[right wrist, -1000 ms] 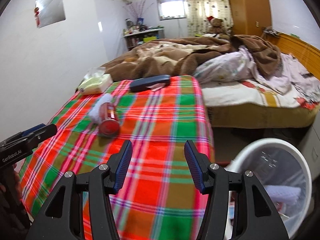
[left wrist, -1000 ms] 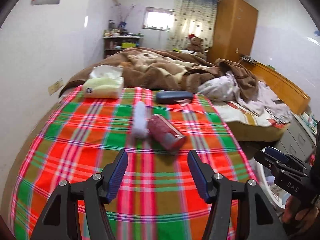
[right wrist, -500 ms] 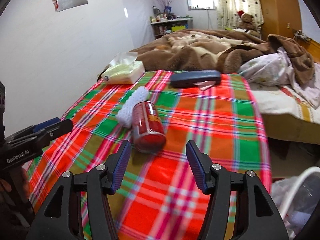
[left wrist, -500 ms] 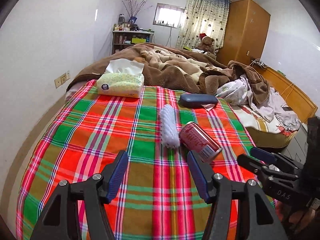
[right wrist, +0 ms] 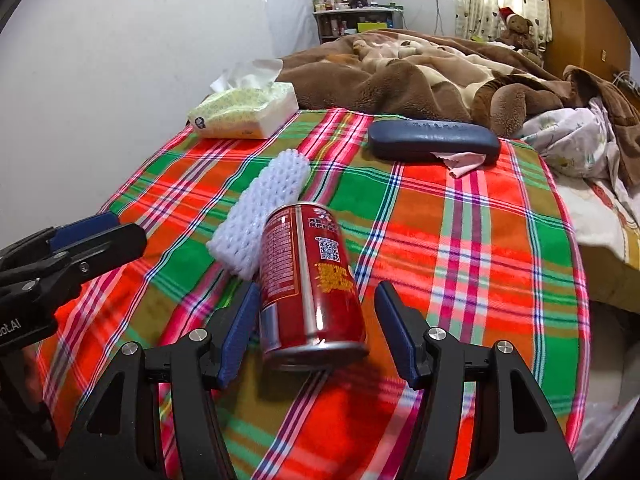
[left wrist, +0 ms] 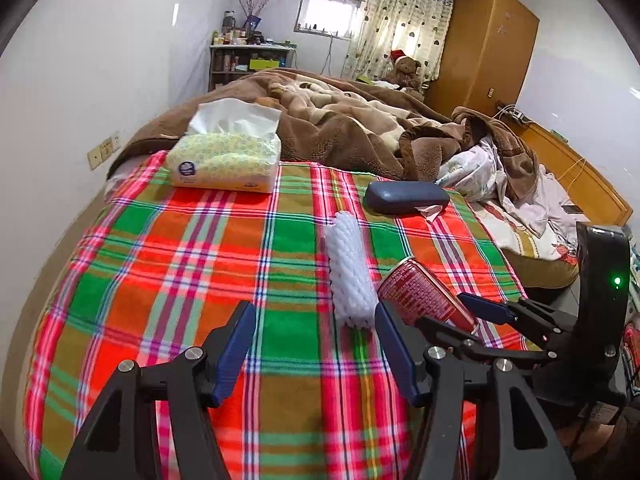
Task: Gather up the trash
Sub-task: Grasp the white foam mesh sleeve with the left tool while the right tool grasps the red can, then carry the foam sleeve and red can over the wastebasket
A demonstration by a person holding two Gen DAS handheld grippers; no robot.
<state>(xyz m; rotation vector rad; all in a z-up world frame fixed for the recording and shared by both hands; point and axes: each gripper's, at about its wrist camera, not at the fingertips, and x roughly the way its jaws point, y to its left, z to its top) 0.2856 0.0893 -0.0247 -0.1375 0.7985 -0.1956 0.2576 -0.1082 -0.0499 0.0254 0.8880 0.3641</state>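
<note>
Now, on the far left of the plaid cloth [left wrist: 168, 264] lies a yellow tissue pack [left wrist: 224, 160], close to the white wall. More to the right, near the middle of the cloth, a white foam net sleeve [left wrist: 350, 272] lies lengthwise, and a red can [right wrist: 310, 280] lies on its side just beside it, touching its near end. Behind them, farther away, there is a dark blue case [right wrist: 434, 140] with a small pink cloth [right wrist: 464, 162] under its near edge. A brown blanket [left wrist: 340, 128] is heaped beyond the plaid cloth.

The left gripper [left wrist: 316, 354] is held above the bare cloth with its jaws apart, and nothing is between them; the foam sleeve ends just ahead of its right finger. The right gripper [right wrist: 316, 330] has just been opening its jaws. The near part of the can is between its fingers [right wrist: 394, 334], but a gap shows on the right side, so the pads do not press it.
</note>
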